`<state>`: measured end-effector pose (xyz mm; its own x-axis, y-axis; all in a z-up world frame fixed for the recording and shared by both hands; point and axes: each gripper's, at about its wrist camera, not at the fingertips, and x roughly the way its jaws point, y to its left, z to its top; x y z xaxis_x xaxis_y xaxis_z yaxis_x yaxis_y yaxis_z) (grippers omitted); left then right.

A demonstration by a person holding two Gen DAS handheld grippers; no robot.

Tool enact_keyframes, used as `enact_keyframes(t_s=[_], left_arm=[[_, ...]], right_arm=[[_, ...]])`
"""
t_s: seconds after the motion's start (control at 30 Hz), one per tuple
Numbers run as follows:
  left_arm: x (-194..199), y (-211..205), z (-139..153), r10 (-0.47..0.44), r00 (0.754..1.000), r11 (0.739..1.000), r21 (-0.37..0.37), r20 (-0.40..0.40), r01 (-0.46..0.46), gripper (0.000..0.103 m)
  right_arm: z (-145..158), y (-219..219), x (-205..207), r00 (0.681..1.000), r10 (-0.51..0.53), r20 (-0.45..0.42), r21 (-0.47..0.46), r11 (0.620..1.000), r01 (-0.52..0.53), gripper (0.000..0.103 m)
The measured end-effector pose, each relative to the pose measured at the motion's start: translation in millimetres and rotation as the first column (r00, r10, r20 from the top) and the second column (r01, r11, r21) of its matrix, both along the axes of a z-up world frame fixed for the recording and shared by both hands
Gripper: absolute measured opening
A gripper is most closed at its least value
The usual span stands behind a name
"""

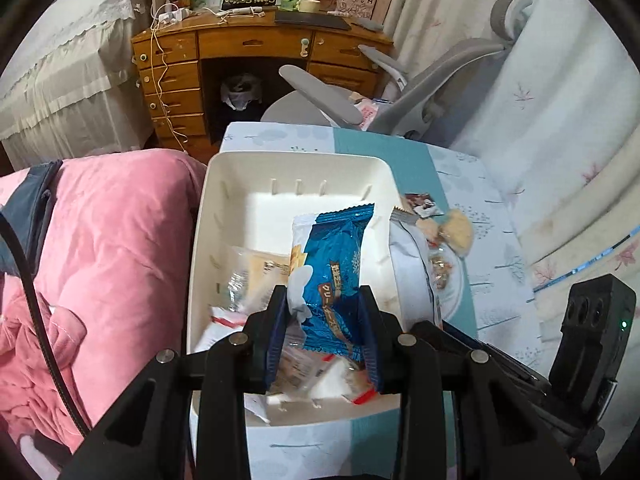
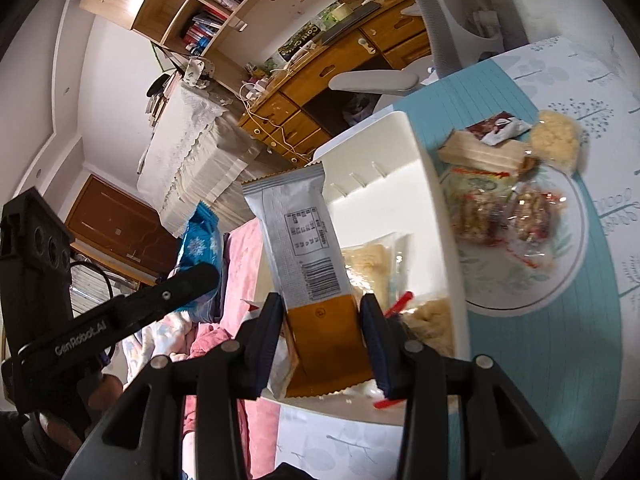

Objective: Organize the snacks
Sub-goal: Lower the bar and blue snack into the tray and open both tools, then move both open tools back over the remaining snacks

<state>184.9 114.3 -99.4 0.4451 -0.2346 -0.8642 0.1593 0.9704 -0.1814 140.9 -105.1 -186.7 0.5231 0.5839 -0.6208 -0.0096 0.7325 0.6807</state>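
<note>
My left gripper point(image 1: 325, 300) is shut on a blue foil snack packet point(image 1: 334, 276), held upright over the white plastic bin point(image 1: 304, 168). Several wrapped snacks point(image 1: 256, 272) lie in the bin's near half. My right gripper point(image 2: 320, 308) is shut on a silver and orange snack bar packet point(image 2: 304, 264), its barcode side facing the camera, above the same white bin point(image 2: 400, 148). In the right wrist view the left gripper's finger point(image 2: 184, 284) and its blue packet point(image 2: 200, 240) show at the left. A round plate point(image 2: 576, 280) to the right of the bin holds more wrapped snacks point(image 2: 496, 208).
The bin and plate stand on a table with a teal and white tree-print cloth point(image 1: 452, 184). A pink quilt point(image 1: 112, 248) lies left of the bin. Behind are a grey office chair point(image 1: 400, 96) and a wooden desk point(image 1: 256, 48). White curtains point(image 1: 568, 120) hang at the right.
</note>
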Motion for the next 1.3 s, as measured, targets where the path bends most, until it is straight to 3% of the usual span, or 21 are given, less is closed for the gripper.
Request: enact_keyframes(t_s=[0.17,0.27,0.5,0.6,0.8,0.97,1.3], left_arm=[[13,5,-6,-0.003,0.999,1.0,0.016,-0.046,0.004,0.036],[16,1,-9,-0.008,0.998,1.0,0.02,-0.068,0.01,0.052],[18,-20,-4,-0.054,0.994,0.998,0.01,-0.094,0.055,0.064],[18,-31,-1,-0.066,0.993,0.998,0.0,-0.095,0.066,0.069],[16,-60,2,-0.075,0.991,0.997,0.003,-0.115,0.076,0.073],[13,-88,4,-0.081,0.989,0.997,0.008,-0.12,0.083,0.073],[7,-142,-4,-0.077,0.988,0.997,-0.025,-0.136,0.074,0.074]], right_arm=[[1,11,5,1.0,0.021,-0.001,-0.002,1.0,-0.021,0.043],[0,10,3,0.999,0.031,-0.017,-0.005,1.0,-0.031,0.048],[2,-8,-9,0.997,-0.007,-0.075,-0.035,0.999,0.004,0.056],[5,-20,-16,0.996,-0.032,-0.086,-0.049,0.998,0.028,0.068],[4,-53,-23,0.99,-0.083,-0.118,-0.061,0.995,0.076,0.071],[7,-88,-22,0.981,-0.115,-0.153,-0.034,0.993,0.111,0.082],[17,-151,1,0.973,-0.13,-0.19,0.0,0.991,0.132,0.083]])
